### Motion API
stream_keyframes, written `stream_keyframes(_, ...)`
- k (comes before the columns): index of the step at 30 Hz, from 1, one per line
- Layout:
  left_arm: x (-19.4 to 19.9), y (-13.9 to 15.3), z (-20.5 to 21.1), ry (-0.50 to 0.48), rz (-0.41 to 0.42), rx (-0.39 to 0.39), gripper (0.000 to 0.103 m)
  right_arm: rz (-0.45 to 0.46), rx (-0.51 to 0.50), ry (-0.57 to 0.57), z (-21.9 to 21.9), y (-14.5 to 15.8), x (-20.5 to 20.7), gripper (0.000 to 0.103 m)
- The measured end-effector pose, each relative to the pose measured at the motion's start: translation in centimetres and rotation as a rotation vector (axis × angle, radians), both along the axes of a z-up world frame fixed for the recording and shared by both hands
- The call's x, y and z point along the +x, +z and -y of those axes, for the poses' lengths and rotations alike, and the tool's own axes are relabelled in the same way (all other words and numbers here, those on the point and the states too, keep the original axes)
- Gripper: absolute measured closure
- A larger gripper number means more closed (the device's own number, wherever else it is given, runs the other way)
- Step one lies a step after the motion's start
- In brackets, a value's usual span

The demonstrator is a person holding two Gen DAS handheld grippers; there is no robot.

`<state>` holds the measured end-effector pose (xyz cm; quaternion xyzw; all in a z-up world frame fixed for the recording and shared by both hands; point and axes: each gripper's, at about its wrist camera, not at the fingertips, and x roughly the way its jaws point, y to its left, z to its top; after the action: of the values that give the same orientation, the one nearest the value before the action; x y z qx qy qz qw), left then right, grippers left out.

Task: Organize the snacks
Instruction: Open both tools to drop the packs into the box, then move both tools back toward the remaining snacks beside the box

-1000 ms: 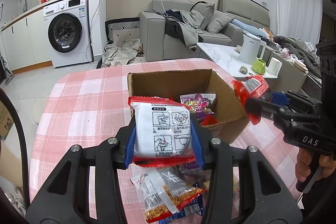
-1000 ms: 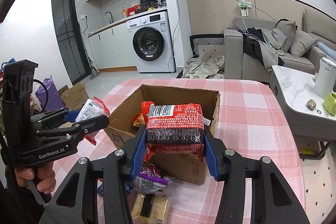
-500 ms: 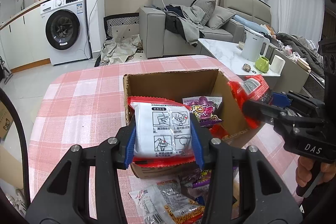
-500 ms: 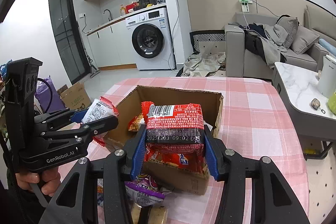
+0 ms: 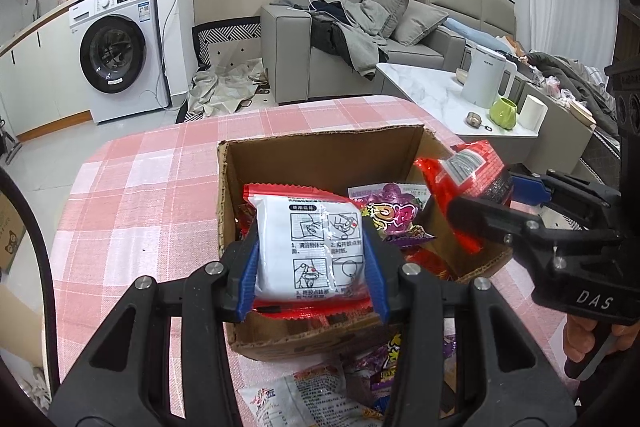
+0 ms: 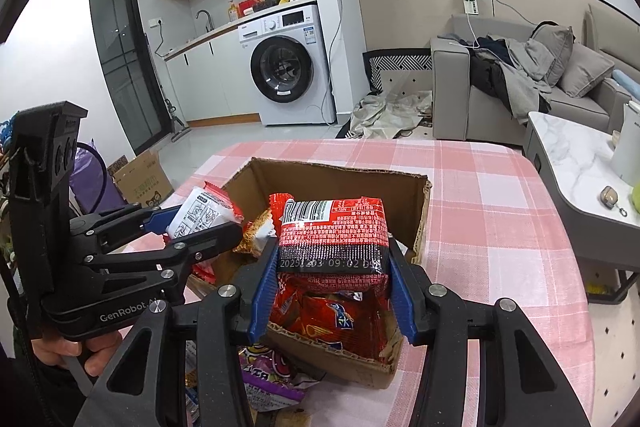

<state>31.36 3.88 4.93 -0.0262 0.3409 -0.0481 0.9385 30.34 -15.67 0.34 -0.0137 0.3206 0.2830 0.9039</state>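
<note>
Snacks fill both our tongs. From the left wrist view, we see our left tongs (image 5: 312,267) clamped on a white packet with red edges (image 5: 310,247), its printed instruction panels facing the camera, held over the near part of the open cardboard box (image 5: 320,167). Inside the box lies a purple snack bag (image 5: 394,215) among red wrappers. The box stands on the worktop (image 5: 140,195) with its pink checked cloth, and more loose packets (image 5: 304,399) lie on the cloth in front of the box. At the right edge, our right tongs (image 5: 486,201) hold a red packet (image 5: 466,187) above the box's right wall. From the right wrist view, those right tongs (image 6: 332,275) grip the red packet (image 6: 334,239) by its sides, barcode end up, over the near corner of the box (image 6: 340,175), where further red wrappers (image 6: 328,319) lie. At the left, the left tongs (image 6: 200,223) carry the white packet (image 6: 202,211) at the box's left wall, with a hand (image 6: 68,347) on the handle below.
</note>
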Motion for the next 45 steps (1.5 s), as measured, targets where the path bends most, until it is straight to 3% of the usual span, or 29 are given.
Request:
stream_keyframes(10,1.8,-1.6,-0.1,0.006,-0.036,0.01,0.061,-0.016,-0.012,0.003,-0.5,-0.7,1.3,0.051)
stream_keyframes(13,1.7,-1.5,-0.1,0.006,-0.046,0.018,0.054,-0.005,-0.012,-0.013,-0.1,-0.5,1.1,0.05)
stream_keyframes(14,1.4,-1.4,-0.2,0.002,-0.047,0.013,0.045,-0.002,-0.014,-0.021,0.0,-0.4,1.0,0.049)
stream_keyframes(16,0.6,-0.8,-0.4,0.007,-0.026,0.006,0.027,-0.001,-0.01,-0.03,0.5,-0.3,0.8,0.035)
stream_keyframes(19,-1.0,-0.1,-0.4,0.003,-0.005,-0.004,0.017,0.005,0.001,-0.045,1.3,-0.1,0.1,0.013)
stream_keyframes(22,-2.3,0.2,-0.4,0.02,-0.019,0.017,0.0,-0.005,0.027,-0.056,2.3,0.0,-0.9,0.001)
stream_keyframes(29,-6.4,-0.1,-1.5,0.05,-0.024,-0.029,0.001,-0.036,0.033,-0.067,3.7,-1.0,-3.4,0.0)
stream_keyframes(45,-12.6,-1.5,-1.2,0.041,-0.041,0.042,0.001,-0.096,-0.044,-0.04,3.2,-3.6,-6.7,0.0)
